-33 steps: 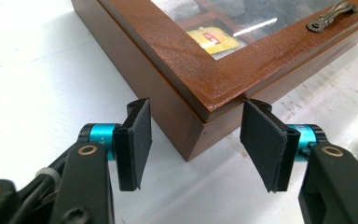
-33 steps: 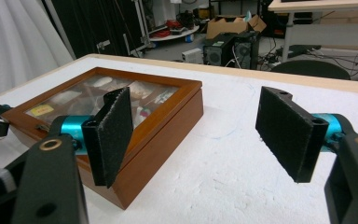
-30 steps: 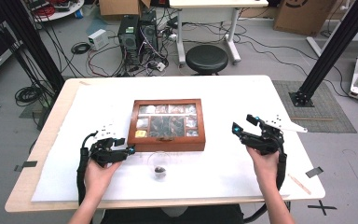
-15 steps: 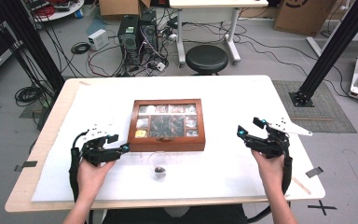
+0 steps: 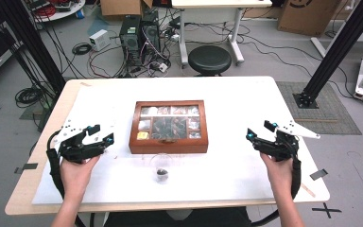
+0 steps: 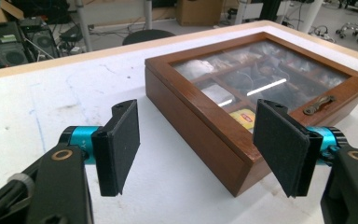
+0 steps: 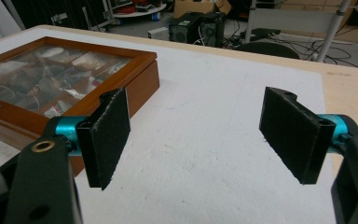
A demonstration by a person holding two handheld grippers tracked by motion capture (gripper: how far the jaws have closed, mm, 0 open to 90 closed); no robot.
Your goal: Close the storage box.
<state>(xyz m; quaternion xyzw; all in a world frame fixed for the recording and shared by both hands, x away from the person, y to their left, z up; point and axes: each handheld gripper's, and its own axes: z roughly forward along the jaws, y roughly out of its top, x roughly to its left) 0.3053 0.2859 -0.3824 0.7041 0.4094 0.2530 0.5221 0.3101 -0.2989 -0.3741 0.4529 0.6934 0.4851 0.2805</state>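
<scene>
The wooden box [image 5: 169, 126] with its glass lid shut sits at the middle of the desk [image 5: 236, 94], long axis running side to side, its small metal latch [image 6: 319, 105] on the front edge facing the person. Just in front of the box stands a small clear glass [image 5: 161, 169] with something dark at the bottom. The left claw [image 5: 101, 134] hovers off the box's left end, pointing toward it, and is the nearer of the two; its jaws have just been opening and now stand wide with nothing between them. In the left gripper view the box's near corner lies ahead and to the right of the jaws. The right claw [image 5: 260, 131] hangs well apart from the box's right end, jaws also spread and empty. The desk wears a white sheet, scuffed in places. Beyond it are a round black stool [image 5: 210, 57], computer towers [image 5: 139, 32], loose cables and cardboard boxes on a grey floor.
</scene>
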